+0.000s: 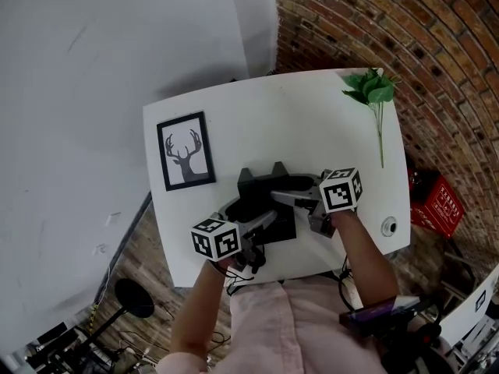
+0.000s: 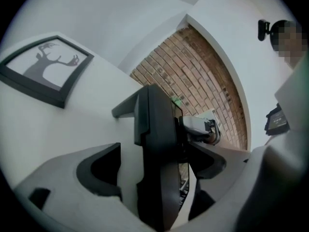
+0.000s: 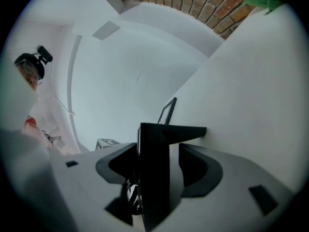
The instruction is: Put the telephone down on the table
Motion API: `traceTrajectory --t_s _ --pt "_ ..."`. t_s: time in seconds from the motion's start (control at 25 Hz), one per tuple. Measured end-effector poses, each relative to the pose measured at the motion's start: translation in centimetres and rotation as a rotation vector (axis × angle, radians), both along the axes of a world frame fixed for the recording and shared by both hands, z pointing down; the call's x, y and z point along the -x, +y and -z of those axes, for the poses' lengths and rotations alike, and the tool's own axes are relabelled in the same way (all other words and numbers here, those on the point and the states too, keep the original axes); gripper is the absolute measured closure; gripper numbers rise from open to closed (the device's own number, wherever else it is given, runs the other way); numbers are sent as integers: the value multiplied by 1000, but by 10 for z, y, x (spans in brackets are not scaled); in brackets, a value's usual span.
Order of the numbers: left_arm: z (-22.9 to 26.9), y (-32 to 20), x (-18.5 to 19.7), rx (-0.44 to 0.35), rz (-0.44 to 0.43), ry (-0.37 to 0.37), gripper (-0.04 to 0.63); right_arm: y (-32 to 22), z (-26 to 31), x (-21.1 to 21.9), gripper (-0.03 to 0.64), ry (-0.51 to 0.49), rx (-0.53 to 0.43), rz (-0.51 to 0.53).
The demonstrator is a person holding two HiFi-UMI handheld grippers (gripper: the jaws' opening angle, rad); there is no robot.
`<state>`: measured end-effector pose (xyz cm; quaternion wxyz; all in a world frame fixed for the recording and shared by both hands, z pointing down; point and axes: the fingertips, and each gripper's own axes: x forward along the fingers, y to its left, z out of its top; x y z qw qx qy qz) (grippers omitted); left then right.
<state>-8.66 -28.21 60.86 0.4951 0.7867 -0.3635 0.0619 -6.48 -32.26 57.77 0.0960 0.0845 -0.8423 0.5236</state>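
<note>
Black telephone (image 1: 269, 197) rests on the table (image 1: 312, 123) right of the deer picture (image 1: 185, 152), between the spread jaws of the left gripper (image 1: 261, 223) and right gripper (image 1: 287, 199); pulling either back crookedly could snag and tip it.

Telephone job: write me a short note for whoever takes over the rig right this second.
Left gripper: open, jaws either side of the telephone, with a gap showing at one pad.
Right gripper: open, also straddling the telephone without clamping it.
Telephone: appears to rest on the white table between the two grippers, right of the framed deer picture in the head view.
Done: the telephone looks set down, and neither gripper squeezes it.
Left: probably just back both grippers straight off without nudging it, then check it stands on its own.
</note>
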Motion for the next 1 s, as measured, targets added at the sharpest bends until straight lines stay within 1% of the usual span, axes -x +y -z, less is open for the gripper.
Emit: traceTrajectory --t_s 0.12,0.2,0.28,0.36,0.44,0.48,0.52,0.6,0.68,0.72,0.76,0.8,0.92,1.0 --pt "-1 8 27 -24 45 -88 152 -2 -4 -12 305 42 -10 -49" --pt "4 14 44 -42 82 -122 152 -3 -2 -20 301 57 -21 -78" --pt "21 15 59 -79 132 -140 156 -4 5 -28 301 66 -45 -110" --pt "52 12 71 -140 186 -136 199 -8 21 -34 304 65 -88 -142" --pt "95 4 80 -235 225 -137 260 -15 48 -35 316 56 -161 -166" --pt "118 -1 84 -295 240 -156 283 -18 66 -33 328 51 -212 -175" --pt "141 -7 89 -356 253 -192 312 -21 86 -31 348 46 -276 -183" --pt "186 -19 102 -477 293 -299 386 -27 131 -23 406 39 -432 -212" --pt "224 -32 115 -581 367 -410 459 -33 178 -20 526 52 -599 -275" --pt "241 -38 121 -622 413 -453 510 -37 199 -20 585 69 -671 -312" --pt "256 -42 125 -657 455 -487 567 -40 215 -21 604 93 -731 -345" --pt "270 -45 127 -691 491 -509 592 -42 229 -21 604 119 -784 -371" --pt "311 -44 126 -782 559 -525 594 -39 266 -18 588 176 -947 -414" --pt "333 -43 115 -833 565 -531 594 -35 290 -23 588 194 -1037 -446"
